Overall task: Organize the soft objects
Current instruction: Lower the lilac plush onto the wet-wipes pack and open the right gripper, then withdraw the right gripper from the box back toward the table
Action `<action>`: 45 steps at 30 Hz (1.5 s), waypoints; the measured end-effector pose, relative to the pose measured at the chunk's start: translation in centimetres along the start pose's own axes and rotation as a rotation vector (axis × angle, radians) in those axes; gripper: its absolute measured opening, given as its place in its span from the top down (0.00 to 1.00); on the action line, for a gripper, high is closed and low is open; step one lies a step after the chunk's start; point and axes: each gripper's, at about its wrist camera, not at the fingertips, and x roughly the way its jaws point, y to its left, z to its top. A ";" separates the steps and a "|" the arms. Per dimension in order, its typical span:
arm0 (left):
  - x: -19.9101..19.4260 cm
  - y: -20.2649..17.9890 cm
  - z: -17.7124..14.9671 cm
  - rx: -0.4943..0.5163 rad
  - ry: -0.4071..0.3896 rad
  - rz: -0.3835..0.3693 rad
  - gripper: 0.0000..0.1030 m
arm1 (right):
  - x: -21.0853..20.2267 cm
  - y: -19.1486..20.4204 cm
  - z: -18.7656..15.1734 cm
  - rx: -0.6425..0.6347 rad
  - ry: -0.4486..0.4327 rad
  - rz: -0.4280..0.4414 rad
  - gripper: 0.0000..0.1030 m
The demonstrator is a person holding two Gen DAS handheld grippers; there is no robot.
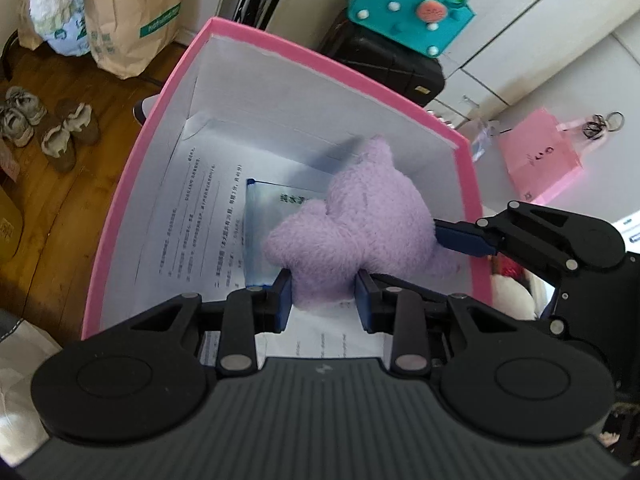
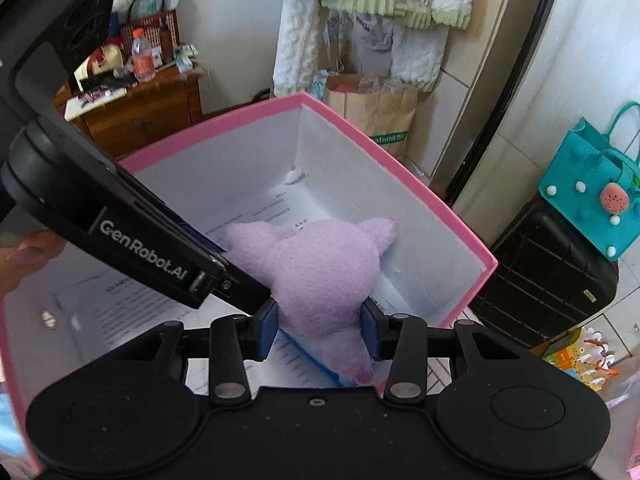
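Black claws (image 1: 324,300), blue pads (image 1: 285,300), "GenRobot.AI" mark.

Seeing 1 purple plush toy (image 1: 360,224), 1 pink box (image 1: 132,184), 2 grippers: left gripper (image 1: 325,295), right gripper (image 2: 319,330). Also showing: 1 teal bag (image 1: 404,4), 1 black suitcase (image 1: 388,64), 2 shoe pairs (image 1: 44,128).

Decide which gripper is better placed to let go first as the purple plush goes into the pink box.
Probably right: the right gripper pinches only a narrow end of the purple plush, while the left gripper grips the bulkier part over the pink box.
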 end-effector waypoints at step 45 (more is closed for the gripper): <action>-9.5 -7.3 -6.2 0.398 -0.043 0.293 0.41 | -12.3 4.0 -6.0 0.019 -0.194 0.039 0.48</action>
